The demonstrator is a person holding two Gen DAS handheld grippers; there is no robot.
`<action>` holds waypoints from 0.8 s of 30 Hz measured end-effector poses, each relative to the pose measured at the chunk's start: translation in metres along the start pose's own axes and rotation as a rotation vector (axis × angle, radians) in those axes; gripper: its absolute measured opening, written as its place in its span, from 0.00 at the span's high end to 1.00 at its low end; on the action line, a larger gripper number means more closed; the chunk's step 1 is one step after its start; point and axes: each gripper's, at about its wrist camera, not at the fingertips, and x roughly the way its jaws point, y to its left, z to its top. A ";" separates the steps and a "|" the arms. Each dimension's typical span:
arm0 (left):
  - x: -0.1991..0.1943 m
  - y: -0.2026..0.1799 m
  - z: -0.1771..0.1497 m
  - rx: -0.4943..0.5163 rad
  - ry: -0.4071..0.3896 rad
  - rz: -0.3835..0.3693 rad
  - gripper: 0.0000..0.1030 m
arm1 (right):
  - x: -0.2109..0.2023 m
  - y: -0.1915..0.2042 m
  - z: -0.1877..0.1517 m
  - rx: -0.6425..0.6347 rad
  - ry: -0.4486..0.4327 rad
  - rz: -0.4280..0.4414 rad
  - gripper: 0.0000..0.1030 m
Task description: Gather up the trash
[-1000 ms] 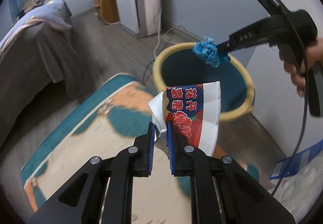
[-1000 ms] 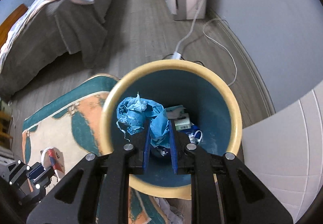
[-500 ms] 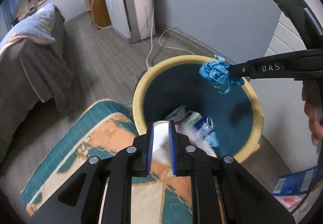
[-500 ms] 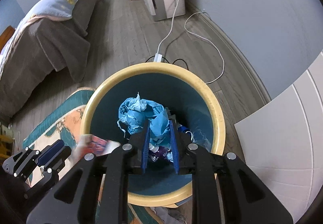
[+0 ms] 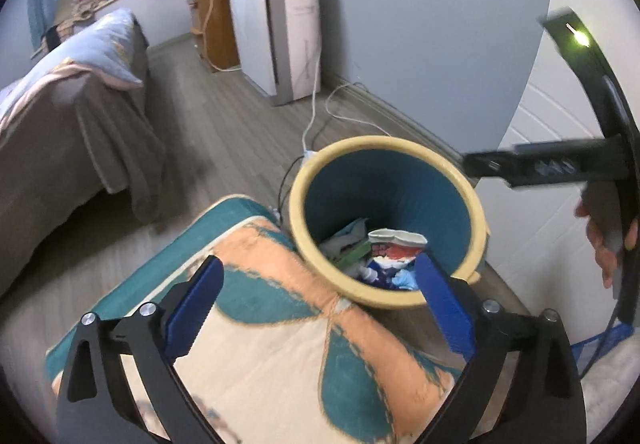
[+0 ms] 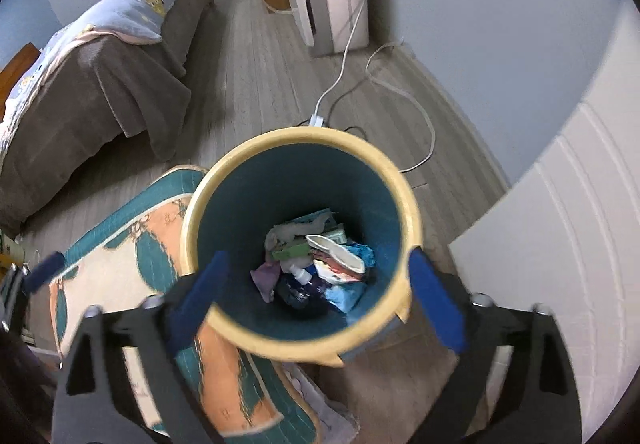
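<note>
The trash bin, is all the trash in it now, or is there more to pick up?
Done: the red-and-white cup and blue wad lie inside the bin. In hand: nothing; the left gripper and right gripper are both open and empty. Left: a blue packet lies on the floor beside the rug, possibly more trash.

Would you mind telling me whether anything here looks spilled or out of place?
Nothing stands out: the trash lies inside the upright bin, none on its rim, and both grippers are open and empty.
</note>
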 end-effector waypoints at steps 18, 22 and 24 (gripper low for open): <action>-0.045 -0.010 -0.019 -0.018 -0.009 0.154 0.05 | -0.056 -0.001 -0.051 -0.009 -0.095 -0.139 0.06; -0.049 -0.005 -0.019 -0.028 -0.033 0.128 0.05 | -0.058 0.001 -0.051 -0.008 -0.118 -0.134 0.06; -0.051 -0.003 -0.019 -0.039 -0.040 0.119 0.05 | -0.060 0.001 -0.052 -0.005 -0.127 -0.148 0.06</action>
